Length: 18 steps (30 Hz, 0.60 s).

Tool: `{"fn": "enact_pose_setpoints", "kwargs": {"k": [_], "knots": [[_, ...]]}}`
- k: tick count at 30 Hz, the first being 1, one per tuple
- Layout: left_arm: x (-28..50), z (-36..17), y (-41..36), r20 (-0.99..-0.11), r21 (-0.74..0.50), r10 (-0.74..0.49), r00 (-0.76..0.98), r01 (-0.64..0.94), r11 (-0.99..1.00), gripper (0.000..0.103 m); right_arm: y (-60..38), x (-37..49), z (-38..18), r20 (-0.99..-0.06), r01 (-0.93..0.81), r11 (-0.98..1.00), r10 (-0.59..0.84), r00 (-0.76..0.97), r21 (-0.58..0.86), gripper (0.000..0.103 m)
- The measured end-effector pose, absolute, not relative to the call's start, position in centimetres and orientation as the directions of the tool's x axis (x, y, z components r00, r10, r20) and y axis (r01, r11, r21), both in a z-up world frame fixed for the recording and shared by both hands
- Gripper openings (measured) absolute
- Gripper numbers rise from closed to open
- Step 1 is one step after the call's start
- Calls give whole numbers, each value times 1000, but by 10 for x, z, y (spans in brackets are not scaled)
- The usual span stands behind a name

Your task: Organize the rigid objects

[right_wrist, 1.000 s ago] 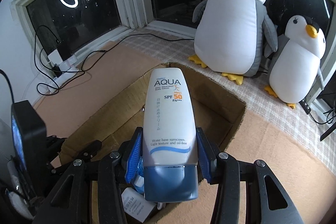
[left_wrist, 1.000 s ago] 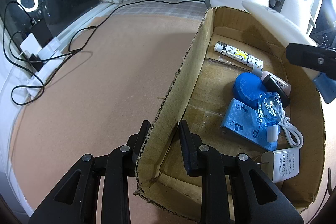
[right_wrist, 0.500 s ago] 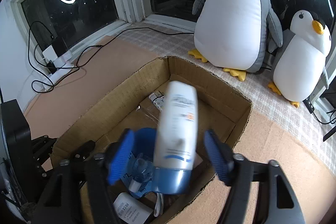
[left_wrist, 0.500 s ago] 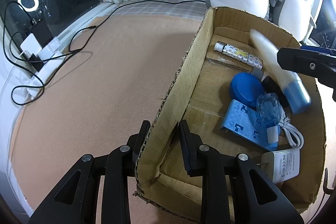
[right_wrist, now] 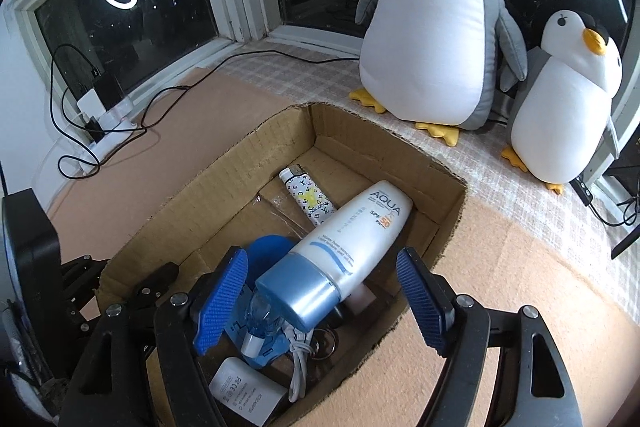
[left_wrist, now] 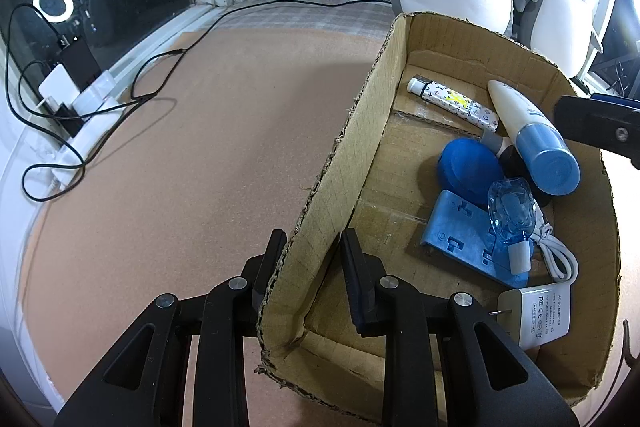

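While our left gripper [left_wrist: 310,247] pinches the near-left wall of the cardboard box [left_wrist: 352,147], one finger outside and one inside, our right gripper [right_wrist: 324,291] hangs spread wide over the box, gripping nothing. Sunscreen tube [right_wrist: 348,239] lies loose inside the box, white body slanting up toward the far corner, blue cap [right_wrist: 296,295] nearest the right gripper; it rests on other items, not flat on the box floor. Label reads AQUA SPF 50. Patterned lighter [left_wrist: 452,101] lies toward the far wall, just beside the tube. Round blue lid [left_wrist: 468,167] sits mid-box, touching the tube's cap side in the left wrist view. Flat blue plastic piece [left_wrist: 460,235] lies nearer us, with a small clear-blue handheld fan [left_wrist: 510,211] on top of it. White USB cable [left_wrist: 558,259] is coiled beside the fan, white charger adapter [left_wrist: 536,315] at the near end. Box sits on a tan worktop [left_wrist: 180,167]. Two plush penguins, big [right_wrist: 432,27] and small [right_wrist: 568,99], stand behind the box by the window. Power strip [right_wrist: 108,131] with black cords is far left.
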<state>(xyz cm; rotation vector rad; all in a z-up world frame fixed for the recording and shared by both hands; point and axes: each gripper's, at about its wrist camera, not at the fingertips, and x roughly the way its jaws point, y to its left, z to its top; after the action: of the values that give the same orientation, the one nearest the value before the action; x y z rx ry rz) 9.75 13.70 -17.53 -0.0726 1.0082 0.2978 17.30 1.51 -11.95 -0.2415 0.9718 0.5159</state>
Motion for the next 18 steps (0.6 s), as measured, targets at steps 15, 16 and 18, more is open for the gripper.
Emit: {"fn": "enact_pose_setpoints", "kwargs": {"k": [15, 16, 18], "knots": [[92, -161, 135, -836, 84, 214, 505, -267, 960, 28, -10, 141, -86, -799, -494, 869, 305, 517, 12, 74], [91, -157, 134, -832, 86, 216, 510, -266, 960, 28, -12, 139, -84, -799, -493, 870, 305, 518, 12, 74], [89, -151, 133, -826, 88, 218, 521, -263, 961, 29, -17, 133, -80, -796, -487, 873, 302, 524, 11, 74]]}}
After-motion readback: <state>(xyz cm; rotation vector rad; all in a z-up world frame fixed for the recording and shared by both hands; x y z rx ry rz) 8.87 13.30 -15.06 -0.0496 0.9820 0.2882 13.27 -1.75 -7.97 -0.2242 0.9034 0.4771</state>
